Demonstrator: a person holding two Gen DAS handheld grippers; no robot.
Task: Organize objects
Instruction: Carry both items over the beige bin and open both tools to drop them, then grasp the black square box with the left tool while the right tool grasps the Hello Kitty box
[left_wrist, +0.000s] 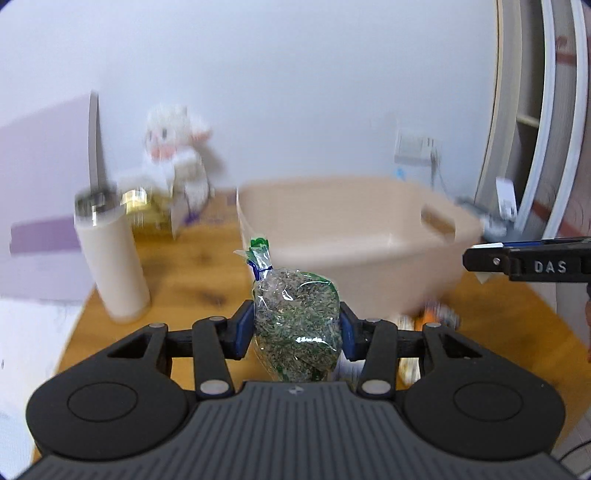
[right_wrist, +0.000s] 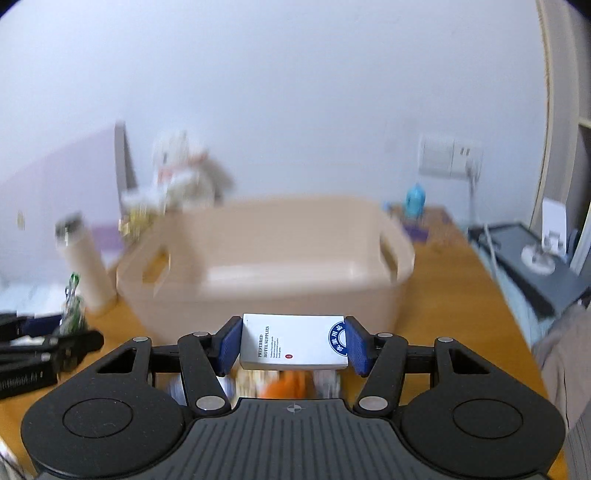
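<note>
My left gripper (left_wrist: 297, 330) is shut on a clear bag of green dried herbs (left_wrist: 297, 321), tied at the top and held upright above the wooden table (left_wrist: 184, 266). My right gripper (right_wrist: 293, 345) is shut on a white box printed "Preferred Hotel Supplies" (right_wrist: 293, 341), held flat across the pads. A beige plastic basket (left_wrist: 354, 229) (right_wrist: 280, 254) with cut-out handles stands just beyond both grippers. In the left wrist view the right gripper's tip (left_wrist: 524, 262) shows at the right edge; in the right wrist view the left gripper (right_wrist: 40, 347) and the herb bag (right_wrist: 74, 306) show at the left.
A cream tumbler (left_wrist: 110, 258) (right_wrist: 85, 266) stands left of the basket, with a white plush toy (left_wrist: 173, 155) and a gold item behind it. Small packets (right_wrist: 280, 384) lie on the table under the grippers. A wall socket (right_wrist: 448, 155), a blue bottle (right_wrist: 415, 199) and a dark side shelf (right_wrist: 535, 262) are on the right.
</note>
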